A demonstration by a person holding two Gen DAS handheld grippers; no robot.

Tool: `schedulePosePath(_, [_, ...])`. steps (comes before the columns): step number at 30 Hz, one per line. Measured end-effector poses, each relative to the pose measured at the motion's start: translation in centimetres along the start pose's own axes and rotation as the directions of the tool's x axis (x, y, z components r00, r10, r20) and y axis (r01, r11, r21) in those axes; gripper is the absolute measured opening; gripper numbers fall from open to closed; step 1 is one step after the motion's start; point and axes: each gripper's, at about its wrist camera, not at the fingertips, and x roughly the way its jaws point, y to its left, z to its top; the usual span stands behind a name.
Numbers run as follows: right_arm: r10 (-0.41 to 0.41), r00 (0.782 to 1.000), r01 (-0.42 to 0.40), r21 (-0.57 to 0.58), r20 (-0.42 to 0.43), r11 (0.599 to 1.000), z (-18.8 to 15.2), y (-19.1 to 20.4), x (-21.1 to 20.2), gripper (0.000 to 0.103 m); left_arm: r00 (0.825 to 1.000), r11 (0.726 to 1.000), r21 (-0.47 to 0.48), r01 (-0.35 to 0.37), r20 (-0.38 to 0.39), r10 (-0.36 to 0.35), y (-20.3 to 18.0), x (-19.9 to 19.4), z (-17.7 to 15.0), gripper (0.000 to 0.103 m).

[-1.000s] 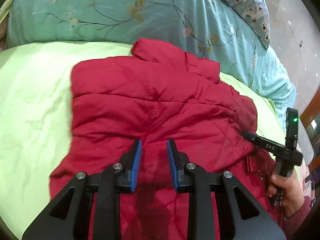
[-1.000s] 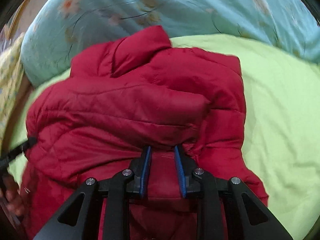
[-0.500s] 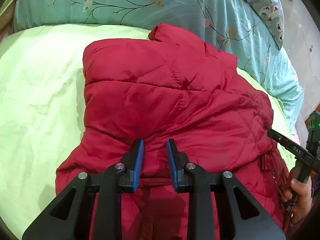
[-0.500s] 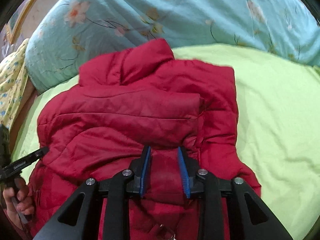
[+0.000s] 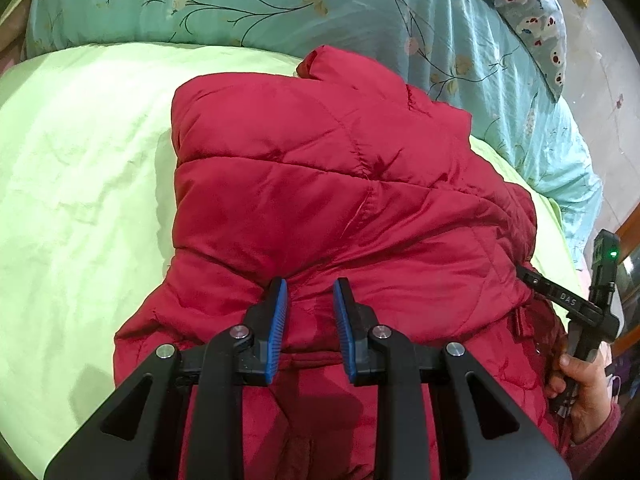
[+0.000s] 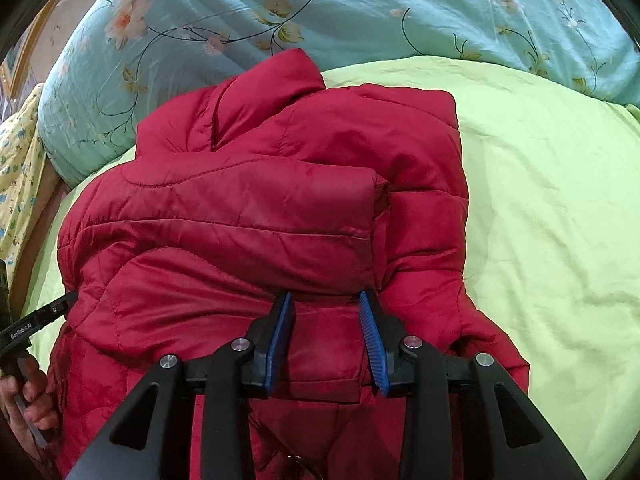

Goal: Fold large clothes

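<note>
A red quilted jacket [image 5: 320,200] lies on the light green bedsheet [image 5: 80,200], collar toward the pillows, with its sleeves folded across its body. It also shows in the right wrist view [image 6: 260,220]. My left gripper [image 5: 310,292] holds the jacket's lower hem part between its blue pads, jaws narrowly apart with red fabric bunched between them. My right gripper [image 6: 326,304] likewise has a fold of the hem between its pads, jaws slightly wider. The right gripper also appears at the right edge of the left wrist view [image 5: 560,300].
A turquoise floral duvet [image 6: 320,8] is piled along the head of the bed behind the jacket. A patterned pillow [image 5: 532,20] lies at the far right. A yellow patterned cloth [image 6: 20,168] hangs at the left edge. The green sheet [image 6: 540,200] extends on both sides.
Both grippers have drawn back toward me with the hem, so the jacket shows farther away and more of the duvet is visible. The right jaws have widened slightly.
</note>
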Motion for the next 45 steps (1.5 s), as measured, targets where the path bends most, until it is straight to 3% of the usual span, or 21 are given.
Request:
schedulePosePath(5, [-0.010,1.000,0.009,0.005,0.010,1.000,0.1,0.4,-1.8,0.042,1.000,1.000,0.015,-0.018,0.014,0.018,-0.3,-1.4,-0.2,0.023])
schedulePosePath(14, [0.035,0.999,-0.035,0.021,-0.005,0.999,-1.4,0.6,-5.9,0.046,0.999,0.999,0.021,-0.045,0.029,0.044,0.6,-4.8,-1.9,0.023])
schedulePosePath(17, [0.060,0.998,-0.059,0.014,-0.013,0.998,-2.5,0.7,-7.6,0.054,0.999,0.999,0.006,-0.039,0.030,0.039,1.4,-6.4,-3.2,0.023])
schedulePosePath(23, [0.089,0.996,-0.088,0.005,-0.015,0.996,-5.3,0.2,-11.1,0.057,0.999,0.999,-0.031,-0.044,0.015,0.044,2.9,-9.4,-6.0,0.023])
schedulePosePath(28, [0.066,0.998,-0.066,-0.001,-0.017,0.998,-7.5,-0.5,-13.7,0.058,0.998,0.998,-0.031,-0.057,-0.006,0.057,3.5,-11.2,-8.5,0.023])
schedulePosePath(31, [0.039,0.999,-0.039,-0.005,0.005,0.999,-9.0,-1.0,-15.8,0.065,0.997,0.996,-0.031,-0.078,-0.014,0.078,4.0,-12.3,-10.2,0.024])
schedulePosePath(37, [-0.005,1.000,0.005,0.018,0.005,1.000,-11.6,-2.4,-18.2,0.073,0.995,0.995,-0.038,-0.097,-0.040,0.095,5.1,-13.7,-12.6,0.036])
schedulePosePath(41, [-0.033,0.997,0.034,0.022,-0.065,0.999,-13.6,-2.7,-18.0,0.076,0.994,0.995,-0.046,-0.094,-0.063,0.091,5.7,-14.2,-14.2,0.047])
schedulePosePath(45, [-0.026,0.991,0.030,0.028,-0.135,0.999,-15.7,-2.7,-17.4,0.076,0.993,0.995,-0.048,-0.087,-0.086,0.082,5.8,-14.6,-15.5,0.048])
